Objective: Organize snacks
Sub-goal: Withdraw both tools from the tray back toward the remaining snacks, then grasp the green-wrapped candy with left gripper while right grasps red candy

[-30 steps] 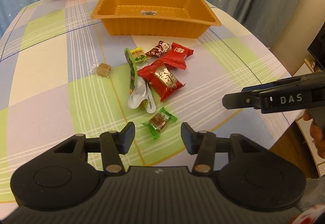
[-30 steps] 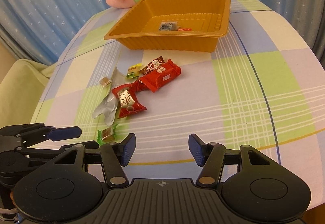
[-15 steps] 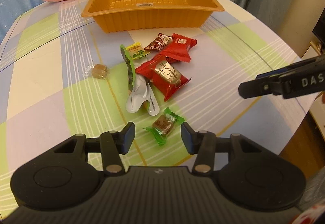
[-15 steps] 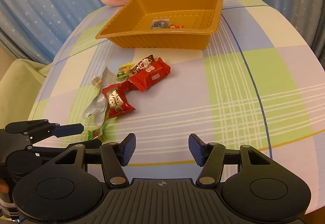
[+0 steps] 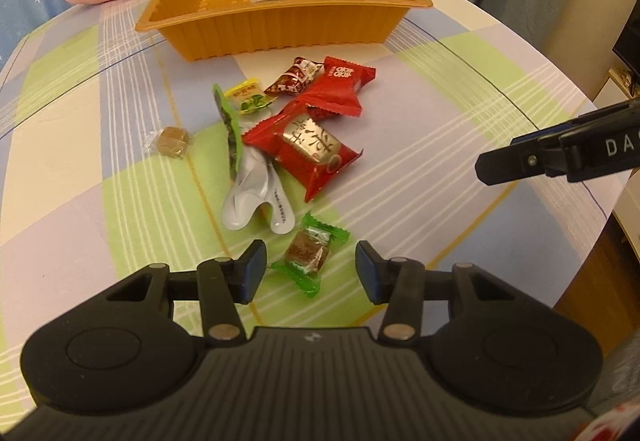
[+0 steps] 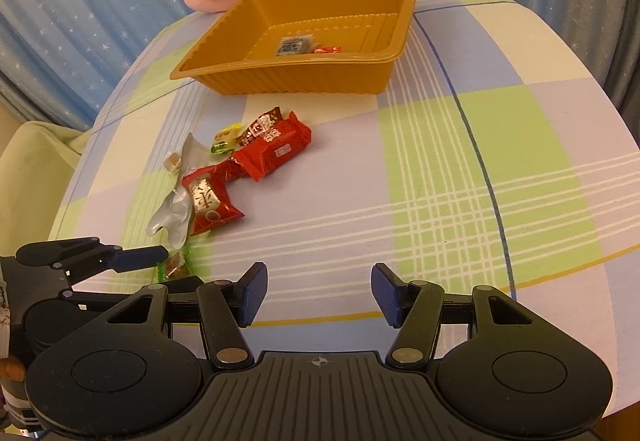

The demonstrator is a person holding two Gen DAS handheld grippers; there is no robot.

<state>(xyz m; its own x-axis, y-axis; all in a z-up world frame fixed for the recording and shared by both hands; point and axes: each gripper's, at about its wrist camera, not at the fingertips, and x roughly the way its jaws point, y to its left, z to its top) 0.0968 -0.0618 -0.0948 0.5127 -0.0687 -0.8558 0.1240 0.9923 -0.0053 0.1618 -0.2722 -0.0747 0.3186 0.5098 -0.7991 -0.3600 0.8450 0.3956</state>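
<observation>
I have brought my left gripper [image 5: 311, 269] forward and down over the last second, so the small candy in the green twist wrapper [image 5: 308, 254], which lay ahead of the fingertips a moment ago, now sits between the two blue-padded fingers. The jaws stand apart at the same gap as before and neither pad touches the wrapper, so nothing is grasped yet. To my eye this is the approach finished and the closing step due next; the loose wrapper ends could slip out if I pinch too high.

My right gripper [image 6: 318, 293] has barely shifted. It hovers released over a bare patch of the checked green, lilac and white tabletop [image 6: 460, 209], holding nothing.

The rest of the pile is unchanged: the large red packet with the gold label [image 5: 306, 151], the red packet with white lettering [image 5: 340, 85], the dark red patterned candy [image 5: 294, 77], the yellow-green sachet [image 5: 248, 101], the torn silver and green wrapper [image 5: 248, 185] and the clear-wrapped brown caramel [image 5: 172, 139]. The orange ribbed plastic tray [image 6: 280, 81] beyond them already holds two small items, so most of the sorting, I judge, remains.
</observation>
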